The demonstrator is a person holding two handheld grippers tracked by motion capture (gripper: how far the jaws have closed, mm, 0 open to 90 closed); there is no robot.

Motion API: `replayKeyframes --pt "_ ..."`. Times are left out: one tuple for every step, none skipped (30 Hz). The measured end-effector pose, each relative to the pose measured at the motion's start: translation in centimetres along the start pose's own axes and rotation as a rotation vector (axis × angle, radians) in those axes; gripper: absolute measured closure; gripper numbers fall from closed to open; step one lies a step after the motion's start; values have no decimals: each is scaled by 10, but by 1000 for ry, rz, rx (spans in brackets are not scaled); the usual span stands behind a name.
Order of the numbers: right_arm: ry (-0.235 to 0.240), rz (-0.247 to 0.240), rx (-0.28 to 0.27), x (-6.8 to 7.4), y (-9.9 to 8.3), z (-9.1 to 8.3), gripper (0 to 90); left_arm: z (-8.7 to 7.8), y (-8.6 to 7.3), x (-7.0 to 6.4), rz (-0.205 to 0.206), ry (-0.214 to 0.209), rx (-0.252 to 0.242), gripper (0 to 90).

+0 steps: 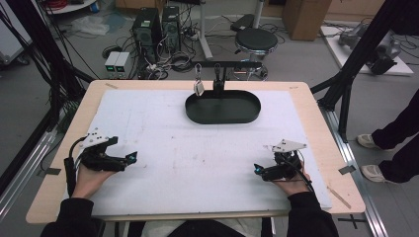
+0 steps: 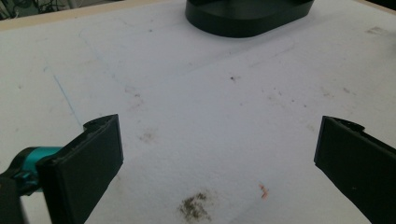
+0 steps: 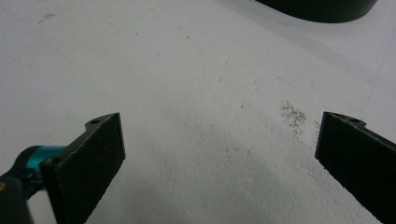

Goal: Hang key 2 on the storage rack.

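Note:
A black oval tray (image 1: 223,108) sits at the far middle of the white mat (image 1: 197,148), and its near rim also appears as the tray (image 2: 247,18) and the tray (image 3: 322,7). A black stand (image 1: 220,66) with a small hanging clip (image 1: 198,88) rises behind it. My left gripper (image 1: 126,150) rests at the near left, held by a hand. Its jaws stand wide apart over bare mat, left gripper (image 2: 219,158) open. My right gripper (image 1: 262,168) lies at the near right, right gripper (image 3: 219,154) open with nothing between its jaws.
The mat covers a wooden table (image 1: 316,123). Stains mark the mat (image 2: 196,207) near the left jaws. Behind the table are a black stool (image 1: 256,40), computer towers (image 1: 155,27) and cables. A person's legs and shoes (image 1: 375,143) stand at the right.

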State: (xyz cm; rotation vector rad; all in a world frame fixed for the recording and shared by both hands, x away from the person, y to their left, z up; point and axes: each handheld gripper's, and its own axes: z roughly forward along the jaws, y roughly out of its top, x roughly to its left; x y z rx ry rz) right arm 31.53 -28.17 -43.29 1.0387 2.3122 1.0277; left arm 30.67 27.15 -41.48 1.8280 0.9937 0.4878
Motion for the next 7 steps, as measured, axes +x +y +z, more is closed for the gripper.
replayKeyframes --pt "1 1 0 0 0 0 7 0 -1 0 0 3 0 17" --pt "0 0 1 0 0 0 7 0 -1 0 -3 3 0 17" --pt "1 1 1 0 0 0 7 -1 -1 0 -5 -2 -1 17" --pt "0 -1 2 0 0 0 7 -1 -1 0 -7 -9 -6 17" --pt "0 0 2 0 0 0 7 -1 -1 0 -5 -11 -5 17" --pt "0 1 2 0 0 0 7 -2 -1 0 -4 -17 -6 17" --pt "1 0 3 0 0 0 7 -2 -1 0 -6 -20 -6 17"
